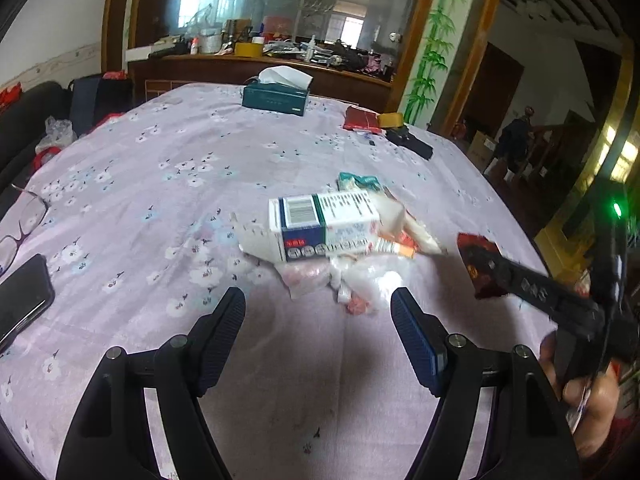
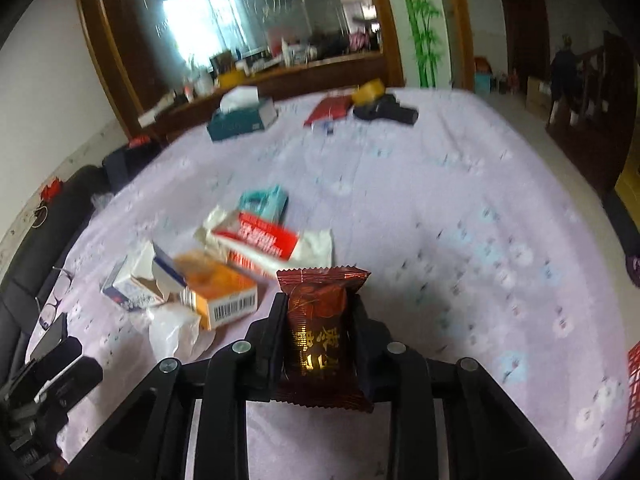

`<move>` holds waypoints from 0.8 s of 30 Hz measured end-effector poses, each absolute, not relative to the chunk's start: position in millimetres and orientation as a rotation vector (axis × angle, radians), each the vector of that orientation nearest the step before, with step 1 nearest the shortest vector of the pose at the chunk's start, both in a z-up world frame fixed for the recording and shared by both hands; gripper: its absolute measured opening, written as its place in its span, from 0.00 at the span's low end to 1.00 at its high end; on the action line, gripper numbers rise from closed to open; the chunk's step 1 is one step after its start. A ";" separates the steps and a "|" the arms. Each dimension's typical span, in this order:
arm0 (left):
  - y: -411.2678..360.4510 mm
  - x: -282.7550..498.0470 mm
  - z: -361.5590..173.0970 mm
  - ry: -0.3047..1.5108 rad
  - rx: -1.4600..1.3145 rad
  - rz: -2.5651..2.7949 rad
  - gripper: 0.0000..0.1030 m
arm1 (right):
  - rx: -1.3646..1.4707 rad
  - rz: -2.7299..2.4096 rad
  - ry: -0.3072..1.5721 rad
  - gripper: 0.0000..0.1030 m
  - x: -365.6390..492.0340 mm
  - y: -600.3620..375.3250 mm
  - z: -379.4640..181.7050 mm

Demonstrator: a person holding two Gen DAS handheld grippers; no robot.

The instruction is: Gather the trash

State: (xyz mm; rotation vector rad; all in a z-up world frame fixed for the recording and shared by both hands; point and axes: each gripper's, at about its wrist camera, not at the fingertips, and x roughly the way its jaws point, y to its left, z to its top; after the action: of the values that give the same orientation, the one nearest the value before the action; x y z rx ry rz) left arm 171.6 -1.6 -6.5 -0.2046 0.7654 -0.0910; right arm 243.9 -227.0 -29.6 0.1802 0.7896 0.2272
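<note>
A pile of trash lies mid-table: a white and blue carton (image 1: 324, 224), an orange box (image 2: 218, 294), a red and white wrapper (image 2: 264, 246), a teal packet (image 2: 266, 202) and clear plastic (image 1: 360, 280). My left gripper (image 1: 318, 312) is open and empty, just in front of the pile. My right gripper (image 2: 318, 308) is shut on a dark red snack wrapper (image 2: 320, 328), held above the table to the right of the pile. It also shows in the left wrist view (image 1: 480, 264).
A floral cloth (image 1: 160, 168) covers the table. A teal tissue box (image 1: 276, 98), a red packet (image 1: 360, 118), a tape roll (image 1: 390, 120) and a black object (image 1: 410, 142) sit at the far side. Glasses (image 1: 20, 220) and a phone (image 1: 20, 298) lie at the left.
</note>
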 end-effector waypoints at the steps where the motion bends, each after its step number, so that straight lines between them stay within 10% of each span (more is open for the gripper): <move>1: 0.5 174.9 -4.3 0.771 -0.210 -0.091 0.72 | 0.190 0.237 0.784 0.30 243.0 -227.6 -28.4; 24: 8.2 232.7 -10.9 0.921 -0.212 -0.350 0.72 | 0.298 0.273 0.786 0.30 245.8 -238.4 -26.4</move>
State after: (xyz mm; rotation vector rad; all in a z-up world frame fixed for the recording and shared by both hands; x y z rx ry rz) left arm 232.7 8.2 -10.9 -0.2121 0.9211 -0.3502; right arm 245.8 -238.4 -26.4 0.2984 0.7862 0.2730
